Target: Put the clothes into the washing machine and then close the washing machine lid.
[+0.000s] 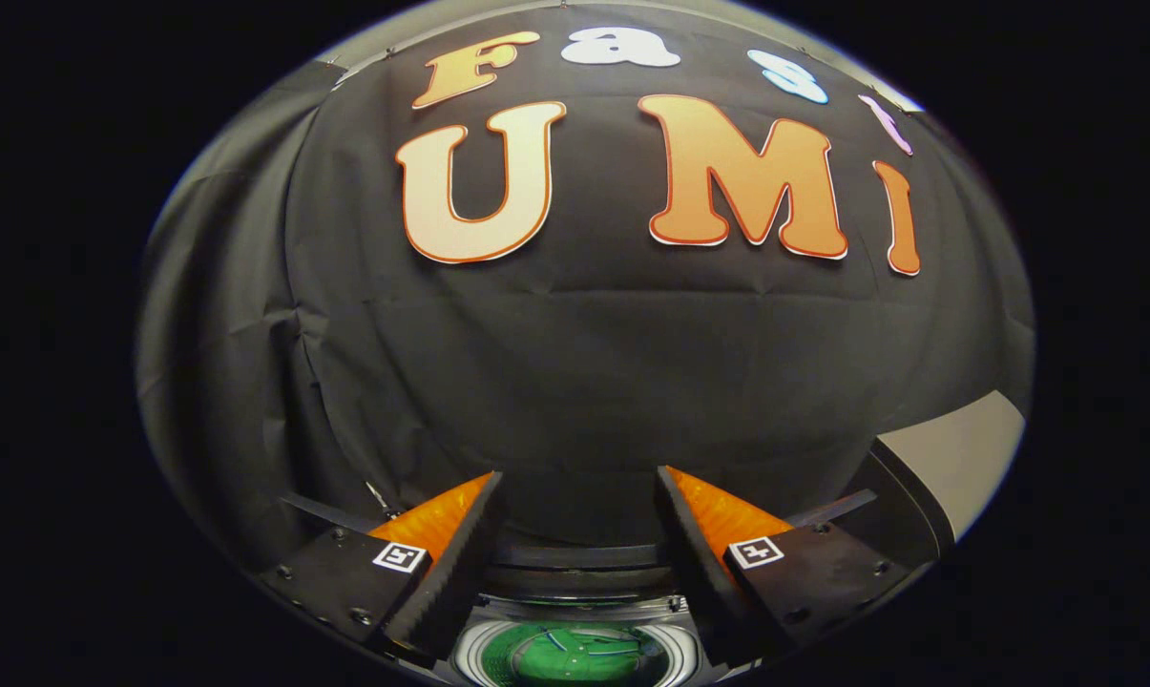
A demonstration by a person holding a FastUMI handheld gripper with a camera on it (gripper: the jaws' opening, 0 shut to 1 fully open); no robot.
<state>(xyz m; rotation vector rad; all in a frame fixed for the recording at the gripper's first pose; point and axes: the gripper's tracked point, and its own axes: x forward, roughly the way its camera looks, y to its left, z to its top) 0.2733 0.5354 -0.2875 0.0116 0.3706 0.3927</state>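
Our gripper (575, 515) has its fingers spread wide, and they hold nothing. Down at six o'clock, between the fingers and below them, we see the round white washing machine tub with a green inside (575, 656). Its mouth faces up toward us, so its long line runs straight down. We see no clothes here, and we cannot make out the lid. We think we should go find the clothes first, keep the fingers wide, then drop them right over the round hole.
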